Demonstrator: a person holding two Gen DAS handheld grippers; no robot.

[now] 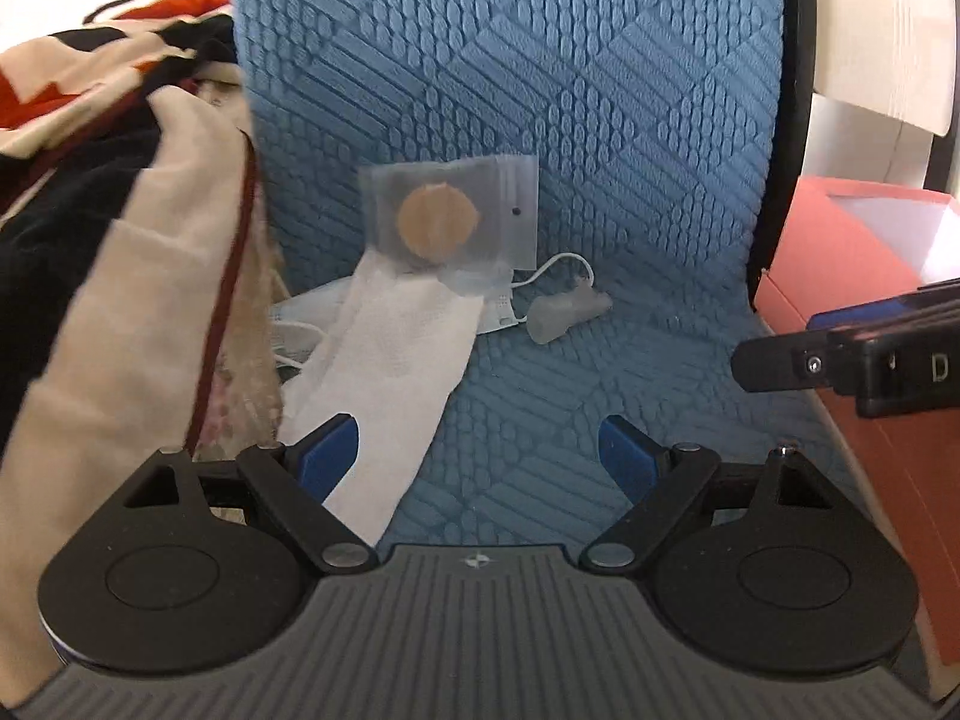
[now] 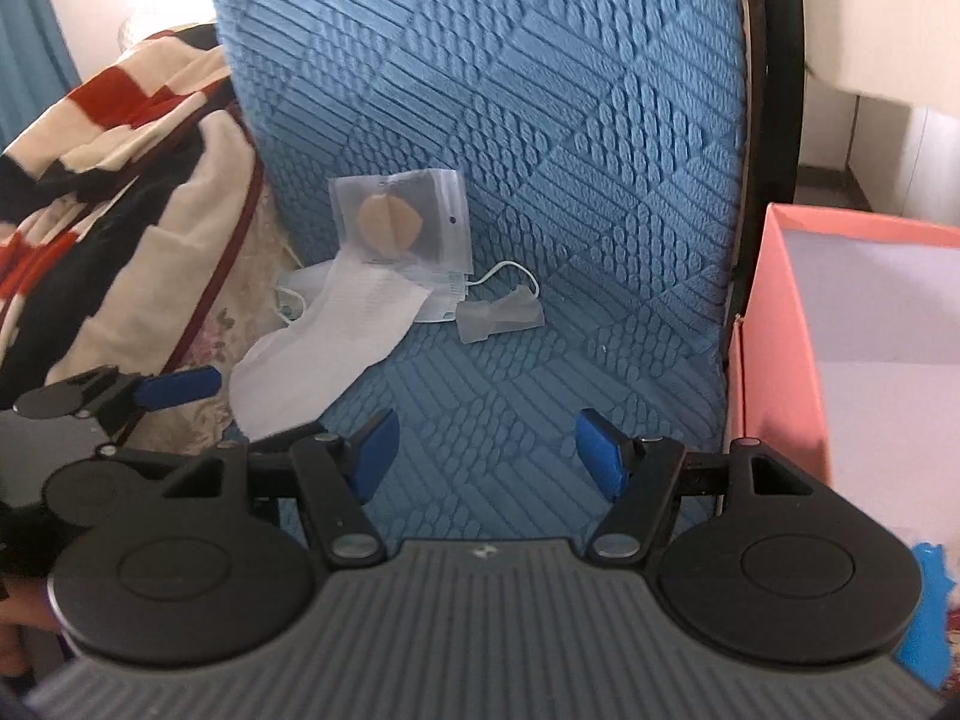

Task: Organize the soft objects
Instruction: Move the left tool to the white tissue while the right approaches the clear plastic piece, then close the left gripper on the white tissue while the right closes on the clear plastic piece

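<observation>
On a blue quilted seat lie a clear zip bag with a tan round puff, a white tissue, a face mask with white ear loops and a small clear wrapper. My left gripper stands open just short of them, its left pad over the tissue's near end. My right gripper is open over bare seat, with nothing between its fingers. The left gripper's blue finger shows at the left of the right wrist view.
A striped red, black and cream blanket is heaped at the left. A pink open box stands at the right beside the seat's black frame. Something blue shows at the lower right.
</observation>
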